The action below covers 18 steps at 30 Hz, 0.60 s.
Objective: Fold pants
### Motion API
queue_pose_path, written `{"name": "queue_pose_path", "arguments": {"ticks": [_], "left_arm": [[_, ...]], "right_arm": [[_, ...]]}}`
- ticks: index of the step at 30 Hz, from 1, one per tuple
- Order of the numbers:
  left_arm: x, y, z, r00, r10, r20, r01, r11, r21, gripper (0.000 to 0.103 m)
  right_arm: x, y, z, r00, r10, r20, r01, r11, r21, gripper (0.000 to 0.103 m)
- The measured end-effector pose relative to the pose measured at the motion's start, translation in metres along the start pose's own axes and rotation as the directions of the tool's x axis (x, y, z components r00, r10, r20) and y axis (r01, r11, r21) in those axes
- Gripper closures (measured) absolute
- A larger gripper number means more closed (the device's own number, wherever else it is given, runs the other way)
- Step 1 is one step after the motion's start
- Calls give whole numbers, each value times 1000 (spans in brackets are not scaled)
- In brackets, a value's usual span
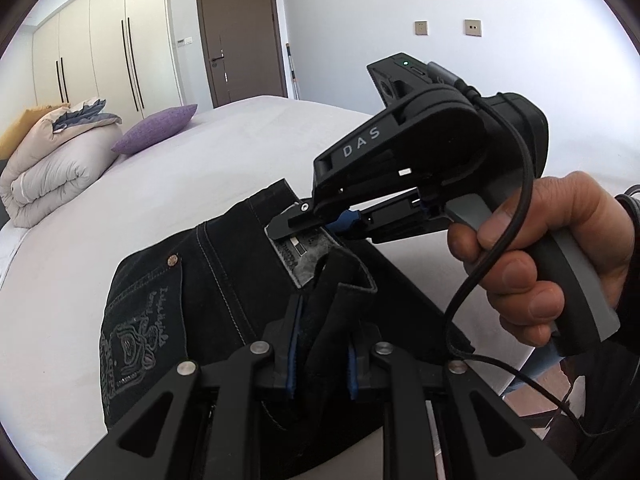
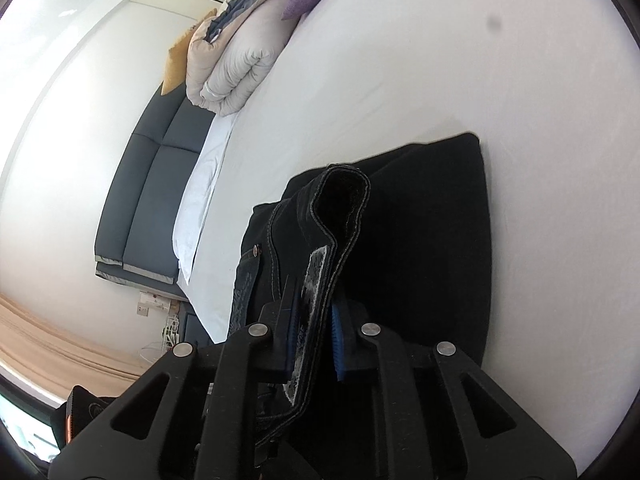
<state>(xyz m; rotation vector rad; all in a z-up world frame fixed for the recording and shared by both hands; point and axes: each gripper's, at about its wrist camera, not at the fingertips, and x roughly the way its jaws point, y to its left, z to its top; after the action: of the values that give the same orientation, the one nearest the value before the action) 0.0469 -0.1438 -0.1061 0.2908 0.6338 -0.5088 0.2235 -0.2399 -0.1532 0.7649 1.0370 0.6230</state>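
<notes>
Two tongs grip the waistband of black pants (image 1: 192,300) on a white bed (image 1: 120,220): the left tongs (image 1: 322,354) clamped on a fabric edge, the right tongs (image 2: 314,336) clamped beside the label, apparently through several layers. Judged from here, the fold goes best if both lift together, keeping edges level. Beyond lie a rolled duvet (image 1: 52,168) and purple pillow (image 1: 156,128). No containers show.

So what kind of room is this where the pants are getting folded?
Most likely a bedroom: a wide bed with a white sheet, a rolled duvet and purple pillow at its head, and built-in wardrobes beside a door.
</notes>
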Motion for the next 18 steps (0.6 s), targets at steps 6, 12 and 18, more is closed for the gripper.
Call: {"name": "queue_pose_path", "arguments": {"ticks": [6, 12, 18], "left_arm": [[11, -26, 4, 999, -36, -22, 37, 998, 56, 84], [15, -39, -7, 997, -50, -51, 54, 995, 80, 84], [18, -34, -6, 997, -50, -59, 55, 995, 80, 84]], "right_arm": [[-23, -26, 1, 999, -9, 40, 7, 999, 51, 91], [-31, -45, -10, 998, 3, 65, -8, 997, 74, 91], [-44, -53, -20, 997, 2, 81, -7, 998, 68, 91]]}}
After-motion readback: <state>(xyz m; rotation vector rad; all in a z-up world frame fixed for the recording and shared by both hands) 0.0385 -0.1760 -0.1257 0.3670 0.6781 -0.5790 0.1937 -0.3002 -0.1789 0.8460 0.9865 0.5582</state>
